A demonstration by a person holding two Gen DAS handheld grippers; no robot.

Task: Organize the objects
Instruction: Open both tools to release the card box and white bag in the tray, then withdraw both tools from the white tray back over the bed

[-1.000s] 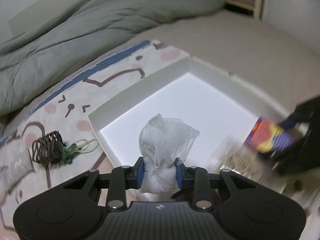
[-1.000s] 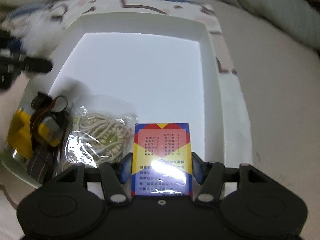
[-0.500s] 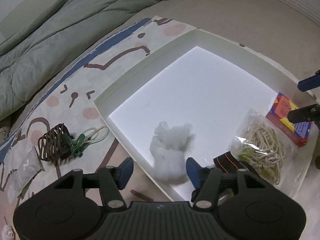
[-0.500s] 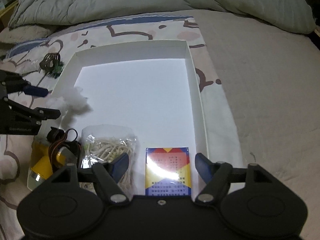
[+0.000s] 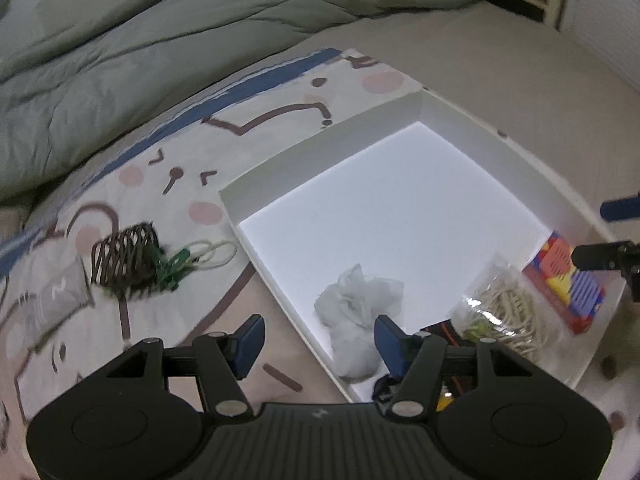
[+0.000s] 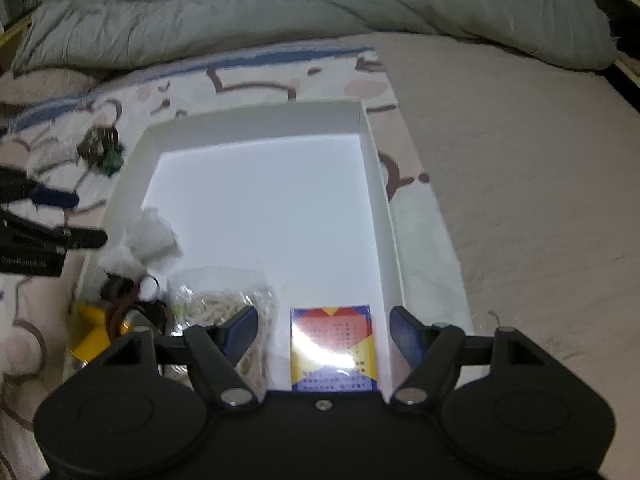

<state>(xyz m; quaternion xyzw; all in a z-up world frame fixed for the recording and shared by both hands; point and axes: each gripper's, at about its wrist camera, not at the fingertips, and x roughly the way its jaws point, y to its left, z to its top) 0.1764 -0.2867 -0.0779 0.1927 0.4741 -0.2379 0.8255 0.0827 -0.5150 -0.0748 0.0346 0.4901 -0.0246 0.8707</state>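
Bed (image 6: 520, 184) w/ beige sheet carries a rumpled grey-green duvet (image 6: 280, 4) at the far side, a patterned cloth (image 5: 168, 184) — on it a white tray (image 6: 376, 168), brown mesh item (image 5: 124, 256), green clip (image 5: 174, 268) w/ cream cord, small grey sachet (image 5: 60, 292).

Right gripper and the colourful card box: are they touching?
Apart. In the right wrist view the right gripper has just opened wide, and white tray floor shows between each finger and the card box lying in the tray.
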